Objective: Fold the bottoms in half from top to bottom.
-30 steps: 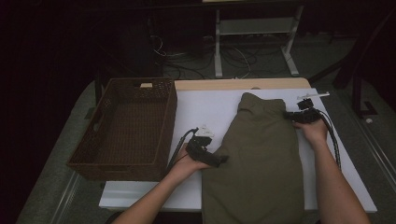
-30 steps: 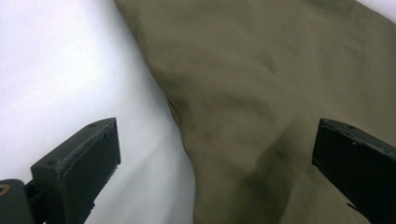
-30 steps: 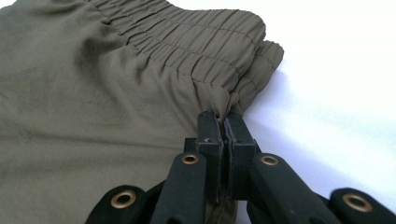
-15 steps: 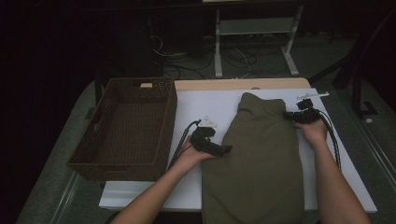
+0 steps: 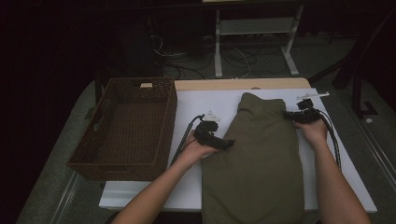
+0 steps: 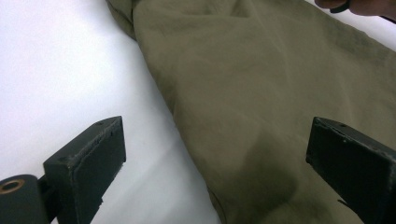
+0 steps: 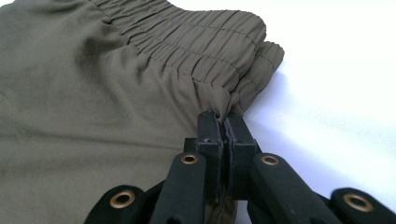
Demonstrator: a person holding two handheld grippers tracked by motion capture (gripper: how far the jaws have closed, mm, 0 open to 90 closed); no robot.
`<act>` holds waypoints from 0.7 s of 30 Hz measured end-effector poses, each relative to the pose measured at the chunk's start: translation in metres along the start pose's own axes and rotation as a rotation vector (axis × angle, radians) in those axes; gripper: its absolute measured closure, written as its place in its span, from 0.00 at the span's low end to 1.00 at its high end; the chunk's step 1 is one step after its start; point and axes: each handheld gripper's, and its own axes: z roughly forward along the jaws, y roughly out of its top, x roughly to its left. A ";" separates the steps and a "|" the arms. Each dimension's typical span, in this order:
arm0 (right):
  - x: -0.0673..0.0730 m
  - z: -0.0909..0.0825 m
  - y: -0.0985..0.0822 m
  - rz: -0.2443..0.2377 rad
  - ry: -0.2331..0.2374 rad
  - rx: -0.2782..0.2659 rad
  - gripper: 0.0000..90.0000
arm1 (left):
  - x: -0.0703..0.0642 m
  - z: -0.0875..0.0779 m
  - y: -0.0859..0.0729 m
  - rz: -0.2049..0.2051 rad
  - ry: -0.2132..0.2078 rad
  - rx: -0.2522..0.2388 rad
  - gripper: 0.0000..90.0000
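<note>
An olive green garment [image 5: 257,158] with an elastic waistband lies folded lengthwise on the white table [image 5: 196,105]. My left gripper [image 5: 228,143] rests at the garment's left edge, about halfway along. Its jaws are open and wide apart in the left gripper view [image 6: 217,135], one over the bare table and the other over the cloth [image 6: 261,84], with the garment's edge running between them. My right gripper [image 5: 286,114] is at the upper right edge. In the right gripper view it [image 7: 224,122] is shut on a pinch of fabric just below the gathered waistband [image 7: 201,42].
A dark wicker basket [image 5: 116,164] stands at the table's left, close to my left forearm. A small white object [image 5: 312,95] lies near the far right corner. Behind the table are a white stand's legs [image 5: 289,51] and loose cables on the floor.
My left gripper has slid to the right and slightly away from me, onto the garment's left edge. The right gripper has held still with its pinch of fabric.
</note>
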 end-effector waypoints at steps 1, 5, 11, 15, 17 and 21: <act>0.000 0.000 0.000 -0.001 0.001 0.000 0.95 | 0.001 0.002 0.001 -0.004 0.001 0.001 0.05; -0.001 0.000 0.000 -0.001 0.004 0.000 0.95 | 0.003 0.007 0.006 0.004 0.018 -0.001 0.04; 0.000 0.000 0.000 -0.002 0.002 0.000 0.95 | 0.007 0.018 0.013 0.004 0.022 0.005 0.04; -0.001 0.000 0.000 -0.002 0.004 0.001 0.95 | 0.009 0.023 0.020 0.004 0.022 0.010 0.05; -0.001 0.000 0.000 -0.005 0.002 0.001 0.95 | 0.009 0.026 0.024 0.004 0.024 0.013 0.05; 0.000 0.000 0.000 -0.004 -0.001 0.003 0.95 | 0.012 0.030 0.031 -0.006 0.022 0.015 0.08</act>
